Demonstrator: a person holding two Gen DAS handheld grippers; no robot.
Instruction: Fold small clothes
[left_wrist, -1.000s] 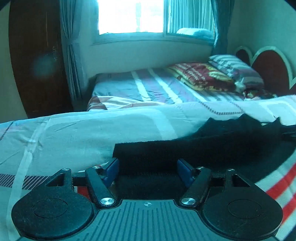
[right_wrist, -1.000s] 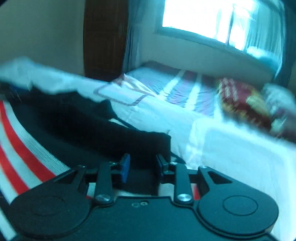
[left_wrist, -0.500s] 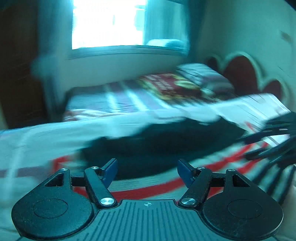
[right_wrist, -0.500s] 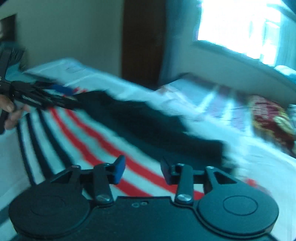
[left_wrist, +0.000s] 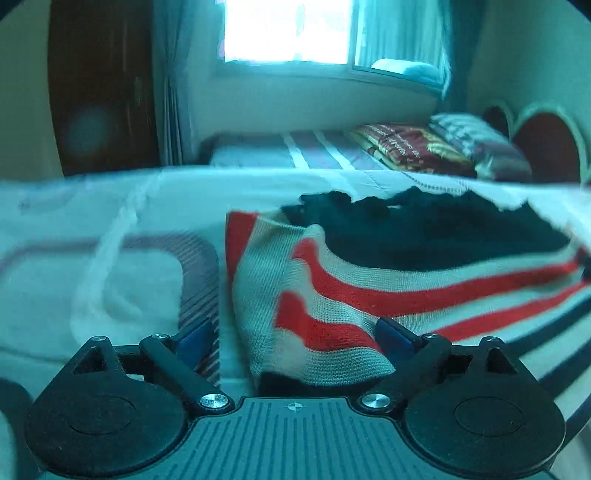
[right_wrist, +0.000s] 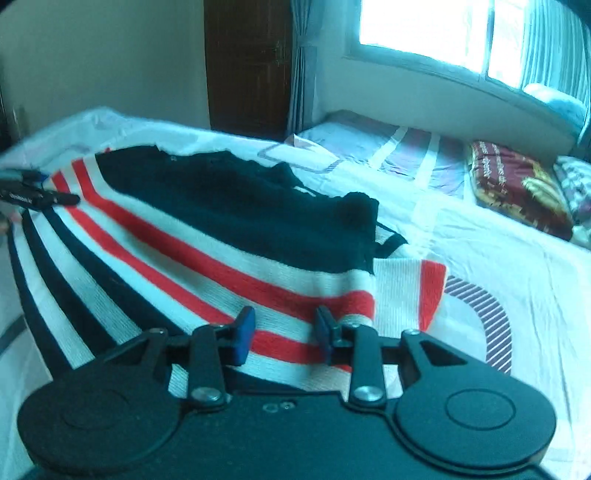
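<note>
On the smooth bedsheet (right_wrist: 480, 258), ribbed knit striped sweater (right_wrist: 221, 258), left hand-held gripper (left_wrist: 295, 338) opening wide, right hand-held gripper (right_wrist: 284, 334) narrowing, empty

Ribbed knit sweater (right_wrist: 207, 254) (matt cloth)

Both wrist views are lit from a far window (left_wrist: 286, 31), which is blown out to plain white glare, and a cold blue-green cast is laid over everything. The left view is smeared by motion blur across the near bedsheet (left_wrist: 92, 266) and the striped knit garment (left_wrist: 369, 288), while the right view is somewhat sharper, though softened at the far pillows (right_wrist: 517, 184). Strong fisheye bending is seen at the edges, the corners are cut off in black, and shadows are kept faint and diffuse.
</note>
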